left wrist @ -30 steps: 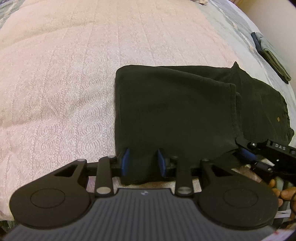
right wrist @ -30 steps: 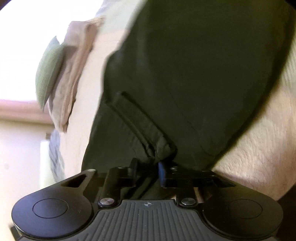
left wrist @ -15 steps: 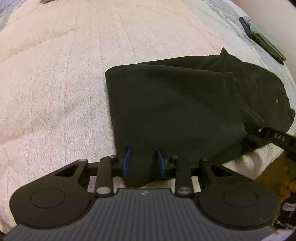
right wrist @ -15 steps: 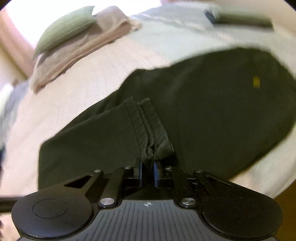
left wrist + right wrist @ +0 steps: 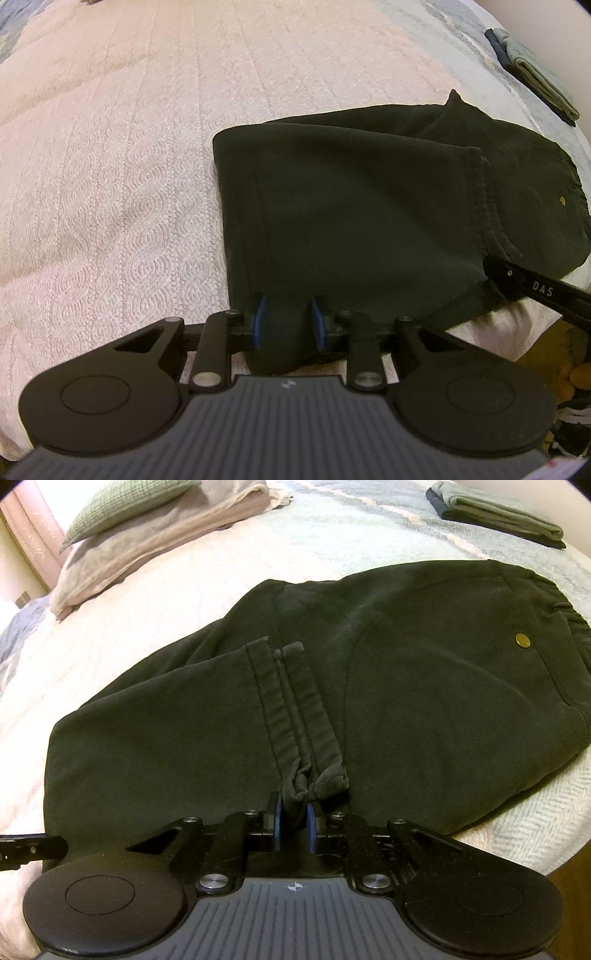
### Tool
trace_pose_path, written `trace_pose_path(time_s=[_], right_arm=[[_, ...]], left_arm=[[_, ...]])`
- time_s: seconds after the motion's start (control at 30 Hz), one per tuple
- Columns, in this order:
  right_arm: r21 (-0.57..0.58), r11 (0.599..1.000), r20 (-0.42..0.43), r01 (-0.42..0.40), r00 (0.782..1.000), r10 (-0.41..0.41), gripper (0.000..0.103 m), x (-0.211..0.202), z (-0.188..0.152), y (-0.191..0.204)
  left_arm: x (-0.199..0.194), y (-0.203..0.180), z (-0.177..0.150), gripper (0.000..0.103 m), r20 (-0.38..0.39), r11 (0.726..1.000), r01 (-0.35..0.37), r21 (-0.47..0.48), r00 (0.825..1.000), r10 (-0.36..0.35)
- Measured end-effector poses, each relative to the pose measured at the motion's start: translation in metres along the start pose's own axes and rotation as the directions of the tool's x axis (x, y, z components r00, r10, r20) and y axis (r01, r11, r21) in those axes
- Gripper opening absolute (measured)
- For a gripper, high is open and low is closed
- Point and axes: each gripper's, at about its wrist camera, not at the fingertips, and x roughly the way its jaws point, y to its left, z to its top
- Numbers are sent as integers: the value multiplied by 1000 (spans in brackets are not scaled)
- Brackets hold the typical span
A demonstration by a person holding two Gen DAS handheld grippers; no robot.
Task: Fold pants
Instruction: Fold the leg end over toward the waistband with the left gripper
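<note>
Dark green pants (image 5: 351,203) lie folded on the bed, legs doubled over toward the waistband with its brass button (image 5: 523,641). My left gripper (image 5: 286,314) has the thick folded edge at the near left between its blue pads, and its jaws are closing on it. At the near middle, my right gripper (image 5: 294,808) is shut on the bunched leg cuffs (image 5: 314,775). One right finger (image 5: 535,288) shows in the left wrist view against the pants' near right edge. The left gripper's tip (image 5: 29,849) shows at the far left of the right wrist view.
A pink quilted bedspread (image 5: 110,166) covers the bed. A green pillow (image 5: 122,513) on a beige one (image 5: 147,550) lies at the far left. A stack of folded clothes (image 5: 498,517) sits at the far right. A hand (image 5: 561,369) shows beyond the near right bed edge.
The right gripper has rolled level and risen a little, still holding the cuffs. The left gripper crept slightly along the bed with the fold in it.
</note>
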Motion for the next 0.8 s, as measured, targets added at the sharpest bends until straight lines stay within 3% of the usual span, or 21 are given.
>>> trace_pose_path(time_s=[0.8], right_arm=[[-35, 999, -65, -12, 998, 9, 11, 8, 12, 5]], left_arm=[[0, -3, 0, 23, 1, 1000, -20, -19, 1000, 20]])
